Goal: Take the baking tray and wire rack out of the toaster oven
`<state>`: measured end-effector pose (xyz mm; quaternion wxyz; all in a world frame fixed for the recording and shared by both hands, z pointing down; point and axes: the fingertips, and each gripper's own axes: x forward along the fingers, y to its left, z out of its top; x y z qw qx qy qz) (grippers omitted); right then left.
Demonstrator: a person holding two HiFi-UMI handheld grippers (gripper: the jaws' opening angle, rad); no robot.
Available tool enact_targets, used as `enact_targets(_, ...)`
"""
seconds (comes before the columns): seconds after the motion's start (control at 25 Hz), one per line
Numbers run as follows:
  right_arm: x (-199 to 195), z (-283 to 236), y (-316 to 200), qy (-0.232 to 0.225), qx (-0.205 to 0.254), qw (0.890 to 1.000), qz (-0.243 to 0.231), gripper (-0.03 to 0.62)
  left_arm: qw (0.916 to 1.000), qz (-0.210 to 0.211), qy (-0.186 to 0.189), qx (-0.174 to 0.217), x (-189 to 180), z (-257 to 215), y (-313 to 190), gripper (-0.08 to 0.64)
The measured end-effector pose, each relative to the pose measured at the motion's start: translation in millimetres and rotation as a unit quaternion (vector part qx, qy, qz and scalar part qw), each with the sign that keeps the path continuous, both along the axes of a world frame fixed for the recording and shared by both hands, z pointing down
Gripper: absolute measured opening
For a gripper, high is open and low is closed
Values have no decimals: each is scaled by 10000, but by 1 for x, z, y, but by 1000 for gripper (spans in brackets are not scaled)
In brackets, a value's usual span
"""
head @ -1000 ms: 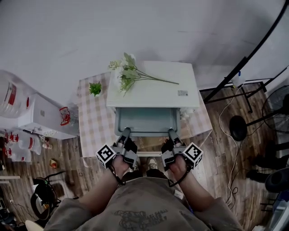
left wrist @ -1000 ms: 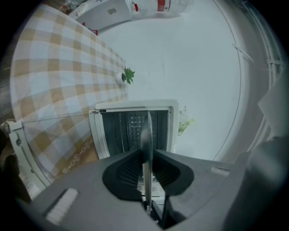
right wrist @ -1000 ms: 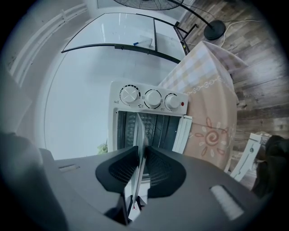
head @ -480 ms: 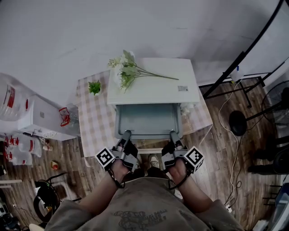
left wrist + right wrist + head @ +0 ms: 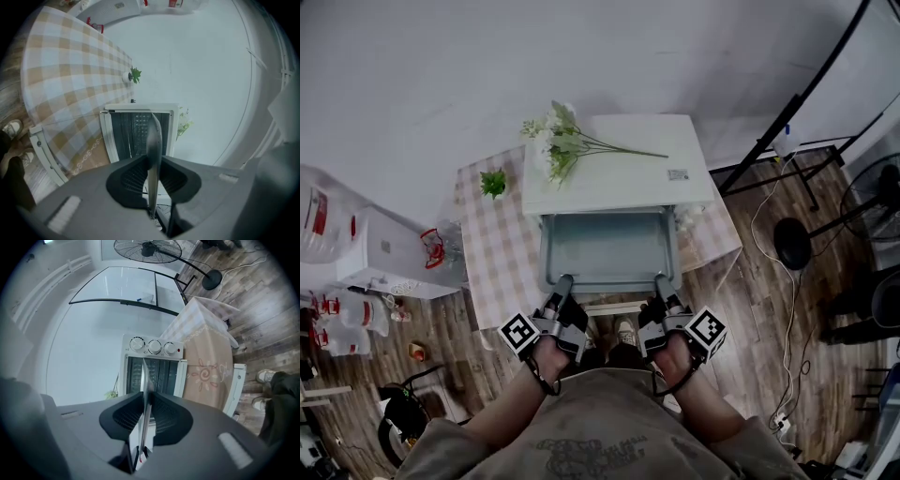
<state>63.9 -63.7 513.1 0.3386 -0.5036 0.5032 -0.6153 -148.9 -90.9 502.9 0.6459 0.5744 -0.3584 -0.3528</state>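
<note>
**Baking tray (image 5: 605,248) gripped by its near rim, partly out of the toaster oven (image 5: 619,178)**

We judge it thin, stiff metal, light but slick, so the raised near rim is the place to hold. The left tongs (image 5: 564,280) and right tongs (image 5: 660,279) are each clamped on that lip near a corner. The tray lies flat just ahead of the tongs, open face up, far end in the oven's mouth. Its long axis seems to run from one tongs across to the other.
</note>
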Motion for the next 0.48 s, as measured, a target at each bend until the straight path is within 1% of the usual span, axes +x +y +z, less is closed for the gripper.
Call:
enact_targets(0.12,-6,5,15,-21,-131,9999,-44,78,10000,52,-14,-41,-3,5,8,61)
enact_targets(0.32,-5,18,43,-82,-331,9994,-62,77,9995,311,-33,18,1,7,26,61)
enact_targets(0.48,2,13,57,13,-311,9995,-107,77,9984,563,14,108,11,4,35,60)
